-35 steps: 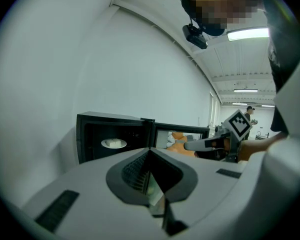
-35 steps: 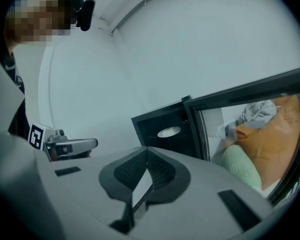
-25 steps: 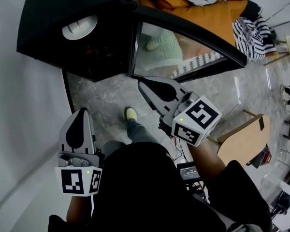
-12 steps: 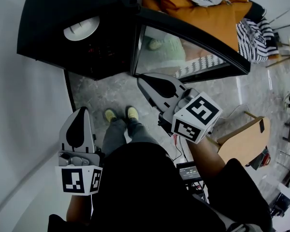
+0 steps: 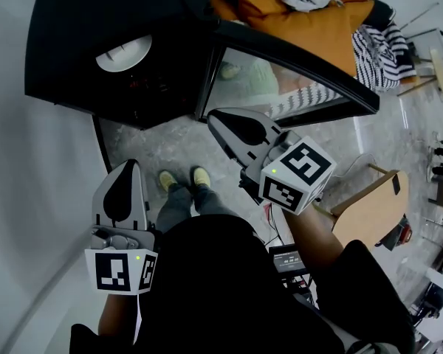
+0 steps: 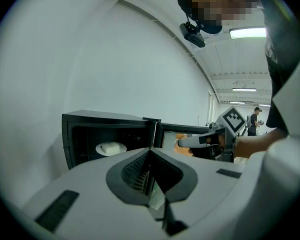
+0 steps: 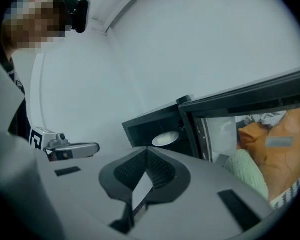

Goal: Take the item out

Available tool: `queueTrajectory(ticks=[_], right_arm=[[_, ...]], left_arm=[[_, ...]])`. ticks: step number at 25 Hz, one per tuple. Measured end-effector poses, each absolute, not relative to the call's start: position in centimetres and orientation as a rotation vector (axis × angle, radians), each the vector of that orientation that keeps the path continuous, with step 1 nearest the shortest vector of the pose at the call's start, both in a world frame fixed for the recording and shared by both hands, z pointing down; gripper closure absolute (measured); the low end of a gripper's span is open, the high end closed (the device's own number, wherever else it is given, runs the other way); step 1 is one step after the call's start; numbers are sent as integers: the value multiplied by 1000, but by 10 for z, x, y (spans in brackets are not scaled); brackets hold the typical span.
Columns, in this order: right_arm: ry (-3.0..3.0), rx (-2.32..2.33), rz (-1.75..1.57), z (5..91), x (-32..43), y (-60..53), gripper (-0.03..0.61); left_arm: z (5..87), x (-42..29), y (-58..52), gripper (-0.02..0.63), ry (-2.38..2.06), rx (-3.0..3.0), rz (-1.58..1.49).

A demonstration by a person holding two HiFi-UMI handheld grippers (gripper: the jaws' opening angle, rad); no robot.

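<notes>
Already the microwave (image 5: 74,21) door (image 5: 280,54) stands open; the plate (image 5: 124,52) waits inside; left gripper (image 5: 125,169) and right gripper (image 5: 216,122) hang outside, closed, empty.

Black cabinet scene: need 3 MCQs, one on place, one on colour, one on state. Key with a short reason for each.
1. Where is the white plate?
A. On top of the black cabinet
B. Inside the black cabinet
C. Outside it, below the door

2. What colour is the cushion beyond the door?
A. Blue
B. Green
C. Orange

3. What state is the cabinet door in?
A. Swung open
B. Fully closed
C. Taken off

Key:
1 B: the left gripper view shows the plate sitting within the dark opening.
2 C: the head view shows it plainly orange above the door's edge.
3 A: the door stands out at an angle from the cabinet front, leaving the inside exposed.
</notes>
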State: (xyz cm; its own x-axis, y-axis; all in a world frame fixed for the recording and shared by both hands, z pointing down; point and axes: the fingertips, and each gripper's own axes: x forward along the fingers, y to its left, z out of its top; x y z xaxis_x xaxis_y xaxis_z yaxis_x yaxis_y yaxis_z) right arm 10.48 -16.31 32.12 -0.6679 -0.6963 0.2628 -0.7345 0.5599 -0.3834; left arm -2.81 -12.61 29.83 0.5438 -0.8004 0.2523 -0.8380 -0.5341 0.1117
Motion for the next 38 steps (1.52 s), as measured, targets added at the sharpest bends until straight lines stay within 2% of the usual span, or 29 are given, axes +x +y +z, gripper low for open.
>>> queueTrajectory(ticks=[9, 16, 24, 34, 38], right_arm=[[-2645, 1271, 779, 330, 87, -179, 571], [-2637, 1326, 1039, 359, 68, -208, 568], [-2618, 1294, 1256, 394, 22, -264, 496], [-2539, 1325, 1359, 429, -6, -313, 471], [-2533, 1331, 1414, 435, -14, -326, 442]], left_arm=[[300, -48, -138, 604, -1368, 2546, 206], [304, -67, -136, 604, -1403, 2500, 190], [305, -109, -122, 604, -1537, 2413, 231], [306, -160, -131, 604, -1661, 2320, 256], [309, -167, -137, 604, -1657, 2321, 263]])
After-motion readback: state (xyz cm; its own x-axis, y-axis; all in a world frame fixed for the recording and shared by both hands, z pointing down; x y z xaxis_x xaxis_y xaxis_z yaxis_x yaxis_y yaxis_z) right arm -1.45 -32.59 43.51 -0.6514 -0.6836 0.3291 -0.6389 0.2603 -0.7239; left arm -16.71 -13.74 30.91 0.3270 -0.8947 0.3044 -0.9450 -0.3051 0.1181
